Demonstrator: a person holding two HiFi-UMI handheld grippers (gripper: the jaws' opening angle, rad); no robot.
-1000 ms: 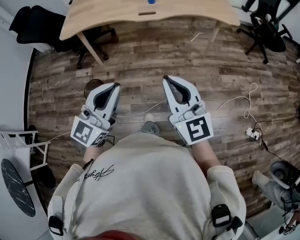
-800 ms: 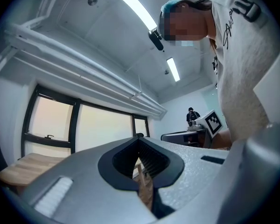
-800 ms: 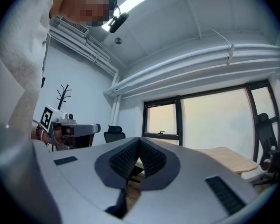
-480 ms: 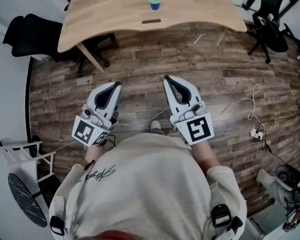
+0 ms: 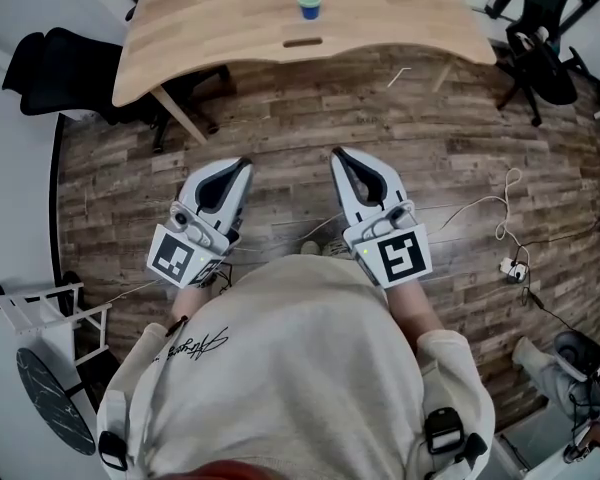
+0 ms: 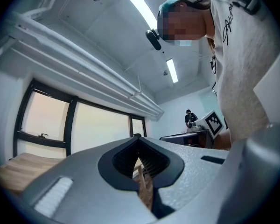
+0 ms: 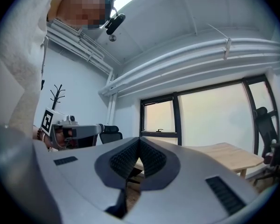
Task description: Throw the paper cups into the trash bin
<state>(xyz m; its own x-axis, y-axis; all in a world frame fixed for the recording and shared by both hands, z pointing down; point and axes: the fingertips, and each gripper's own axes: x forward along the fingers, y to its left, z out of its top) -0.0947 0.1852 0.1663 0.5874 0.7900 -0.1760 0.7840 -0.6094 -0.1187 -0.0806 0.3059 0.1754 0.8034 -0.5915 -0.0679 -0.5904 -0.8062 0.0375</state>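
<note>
Head view: left gripper (image 5: 241,164) and right gripper (image 5: 338,154) are held side by side over the wood floor (image 5: 280,138), both pointing toward the table (image 5: 210,28). One cup (image 5: 308,5) stands upright on the table, well ahead of both grippers and roughly between their lines. No bin shows in this view.

Left gripper view: left gripper (image 6: 139,139) has jaws together, tips meeting, nothing between them. A table edge (image 6: 14,169) shows at lower left; no cup or bin visible.

Right gripper view: right gripper (image 7: 140,140) has jaws together, nothing held. The table (image 7: 224,153) lies ahead to its right; cup not seen here.

Progress, as a judgement: nothing is grasped and the task is barely begun. Left to do: reach the table, pick the cup, find the bin, drop it in.
</note>
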